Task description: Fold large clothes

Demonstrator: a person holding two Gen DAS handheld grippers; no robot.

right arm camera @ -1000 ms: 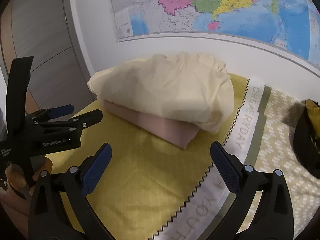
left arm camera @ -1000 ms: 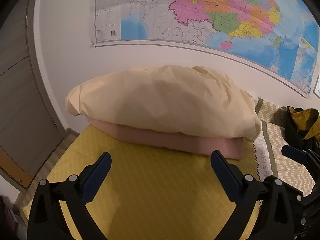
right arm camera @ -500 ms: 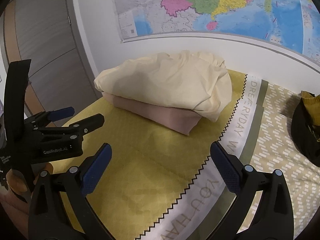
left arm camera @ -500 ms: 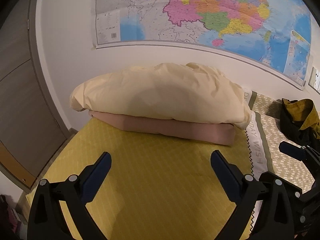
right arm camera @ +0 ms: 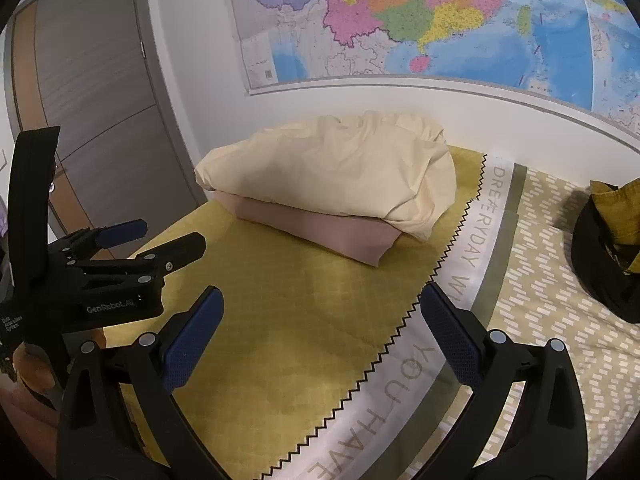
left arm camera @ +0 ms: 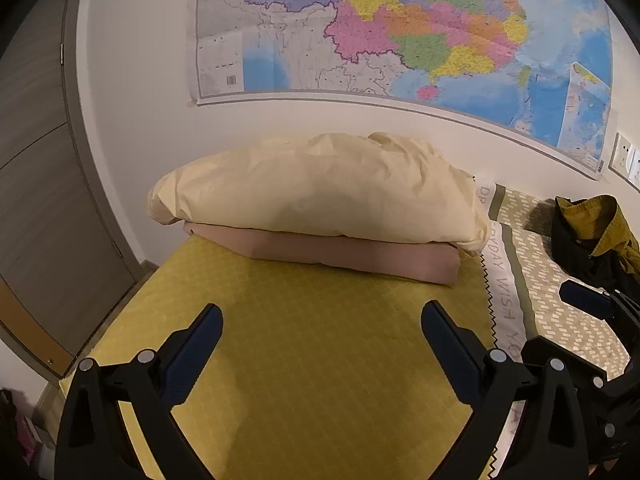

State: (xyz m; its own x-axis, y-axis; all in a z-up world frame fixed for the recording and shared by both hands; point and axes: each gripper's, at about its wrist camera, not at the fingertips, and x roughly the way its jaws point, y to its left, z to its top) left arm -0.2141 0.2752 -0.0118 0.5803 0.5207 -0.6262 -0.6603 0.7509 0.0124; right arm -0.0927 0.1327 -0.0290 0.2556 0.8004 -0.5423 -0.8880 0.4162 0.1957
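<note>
A folded cream garment lies on a folded pink one at the far end of the yellow bedspread, by the wall. The stack also shows in the right wrist view. A crumpled black and olive garment lies on the patterned cover to the right, and in the right wrist view. My left gripper is open and empty, hovering short of the stack. My right gripper is open and empty beside it.
A large map hangs on the white wall behind the bed. A grey wardrobe door stands at the left. The bed's left edge drops to the floor. A white lettered band crosses the cover.
Both grippers have drawn back from the folded stack and tilted slightly up, so the stack looks smaller and more bedspread shows. Both stayed open.
</note>
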